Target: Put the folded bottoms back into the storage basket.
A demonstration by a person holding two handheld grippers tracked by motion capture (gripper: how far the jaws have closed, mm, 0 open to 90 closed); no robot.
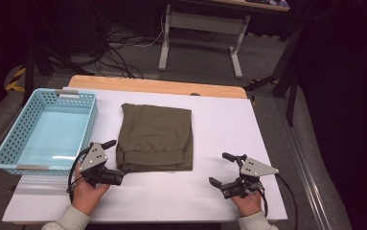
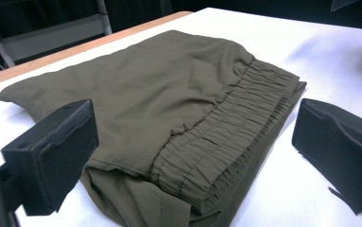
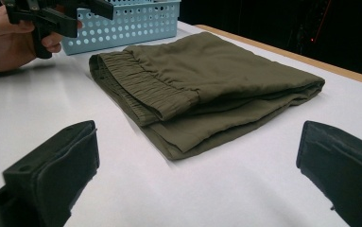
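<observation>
Folded olive-green shorts (image 1: pixel 154 137) lie in the middle of the white table (image 1: pixel 229 124), elastic waistband toward the person. A light blue basket (image 1: pixel 47 129) stands just to their left. The left claw (image 1: pixel 116 155) sits at the near left corner of the shorts with its jaws spread wide; one jaw seems to lie against the fabric's edge, though the angle leaves that unsure. The right claw (image 1: pixel 222 169) rests on the table well to the right of the shorts, jaws apart, gripping nothing.
</observation>
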